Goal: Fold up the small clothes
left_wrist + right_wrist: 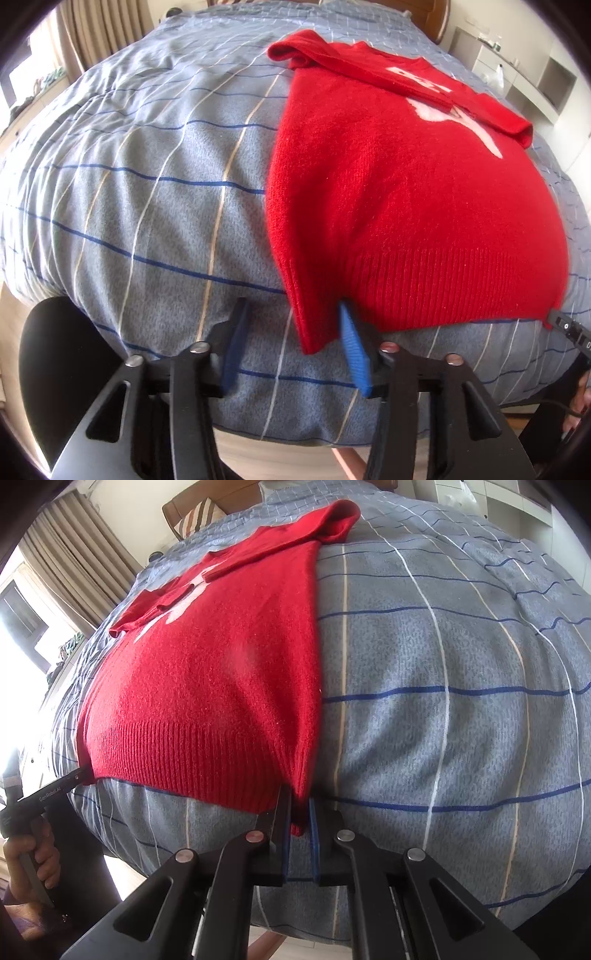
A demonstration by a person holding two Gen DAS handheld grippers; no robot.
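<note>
A red knit sweater with a white front design lies flat on the bed, sleeves folded across its chest, ribbed hem nearest me. My left gripper stands open at the hem's left corner. The corner hangs between its blue pads and touches only the right one. In the right wrist view, my right gripper is at the sweater's other hem corner. Its jaws are nearly together and the red fabric fills the narrow gap. Each gripper also shows in the other's view, the left gripper held by a hand.
The bed is covered by a grey-blue quilt with blue and white lines; its front edge curves down just below the grippers. Curtains hang at far left, white shelves at far right. A dark rounded object sits by the bed's near left.
</note>
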